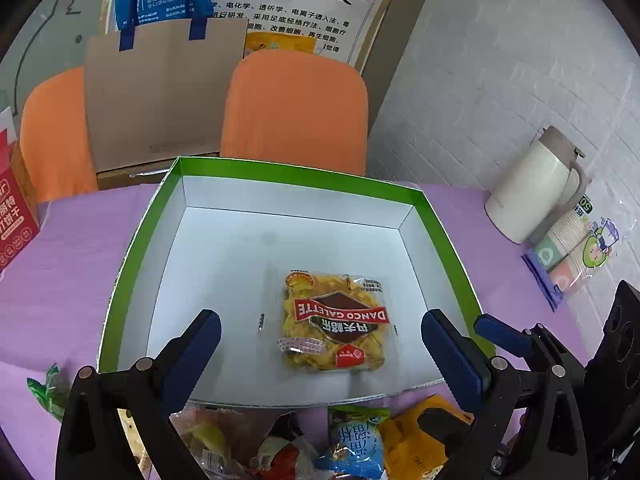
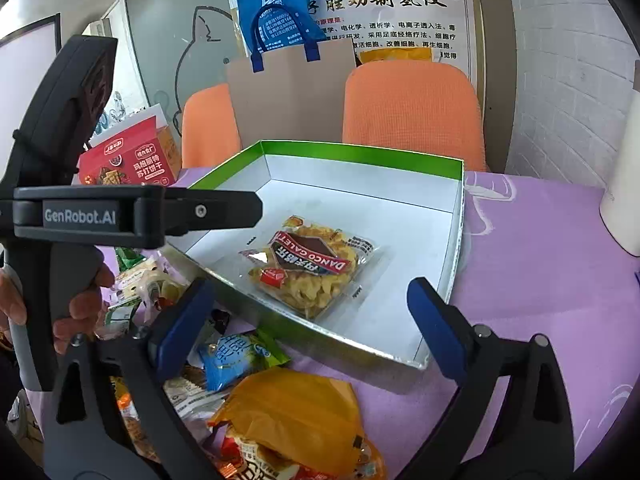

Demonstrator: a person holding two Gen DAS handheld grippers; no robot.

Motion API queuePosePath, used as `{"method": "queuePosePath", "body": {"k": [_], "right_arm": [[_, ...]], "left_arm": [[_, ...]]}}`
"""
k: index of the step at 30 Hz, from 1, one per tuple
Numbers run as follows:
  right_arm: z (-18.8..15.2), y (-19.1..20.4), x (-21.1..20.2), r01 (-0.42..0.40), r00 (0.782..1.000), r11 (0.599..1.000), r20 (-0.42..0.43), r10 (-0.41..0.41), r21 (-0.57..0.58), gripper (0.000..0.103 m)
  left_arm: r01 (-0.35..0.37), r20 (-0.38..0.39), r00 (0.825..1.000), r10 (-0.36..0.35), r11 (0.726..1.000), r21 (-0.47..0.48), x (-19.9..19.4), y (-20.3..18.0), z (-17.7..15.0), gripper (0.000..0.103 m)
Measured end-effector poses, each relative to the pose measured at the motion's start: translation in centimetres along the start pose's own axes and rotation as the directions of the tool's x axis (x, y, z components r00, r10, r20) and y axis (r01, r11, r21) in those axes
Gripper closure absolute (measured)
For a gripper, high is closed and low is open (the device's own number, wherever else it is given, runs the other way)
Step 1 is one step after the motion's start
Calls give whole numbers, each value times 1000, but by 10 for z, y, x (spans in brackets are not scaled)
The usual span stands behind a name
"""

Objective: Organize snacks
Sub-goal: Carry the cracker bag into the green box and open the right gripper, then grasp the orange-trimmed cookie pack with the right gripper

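A clear packet of yellow Danco Galette biscuits (image 1: 334,322) (image 2: 316,268) lies flat in the near part of a shallow white box with a green rim (image 1: 140,240) (image 2: 360,156). My left gripper (image 1: 320,322) hangs above the box's near edge, jaws wide open either side of the packet and clear of it. My right gripper (image 2: 311,287) is open too, over the box's near wall, holding nothing. Loose snack packets sit in front of the box, among them a blue one (image 1: 356,440) (image 2: 232,356) and an orange one (image 2: 296,412).
The box rests on a purple tablecloth (image 2: 540,264). A red cracker carton (image 2: 128,160) stands at the left, a white jug (image 1: 536,184) and a pack of paper cups (image 1: 576,248) at the right. Two orange chairs (image 1: 296,112) and a cardboard sheet (image 1: 160,92) stand behind the table.
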State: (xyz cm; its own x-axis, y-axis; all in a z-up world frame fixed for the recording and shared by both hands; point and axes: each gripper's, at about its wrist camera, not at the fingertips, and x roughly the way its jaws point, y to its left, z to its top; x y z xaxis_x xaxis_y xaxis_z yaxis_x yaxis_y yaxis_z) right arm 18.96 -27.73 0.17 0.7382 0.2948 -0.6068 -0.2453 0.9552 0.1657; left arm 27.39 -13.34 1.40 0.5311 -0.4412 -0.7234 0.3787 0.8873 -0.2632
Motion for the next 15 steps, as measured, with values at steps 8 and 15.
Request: {"method": "queuePosePath", "body": {"k": [8,15], "right_arm": [[-10,17,-60,18,995,1000,102,-19,7,1],[-25,31,-106,-69,977,995,207,52,76,1]], "left_arm": [[55,98,994,-56,998,14,-60,-4,-13,1],[107,139,984,-108,994,17,-121,-22,-46,1]]}}
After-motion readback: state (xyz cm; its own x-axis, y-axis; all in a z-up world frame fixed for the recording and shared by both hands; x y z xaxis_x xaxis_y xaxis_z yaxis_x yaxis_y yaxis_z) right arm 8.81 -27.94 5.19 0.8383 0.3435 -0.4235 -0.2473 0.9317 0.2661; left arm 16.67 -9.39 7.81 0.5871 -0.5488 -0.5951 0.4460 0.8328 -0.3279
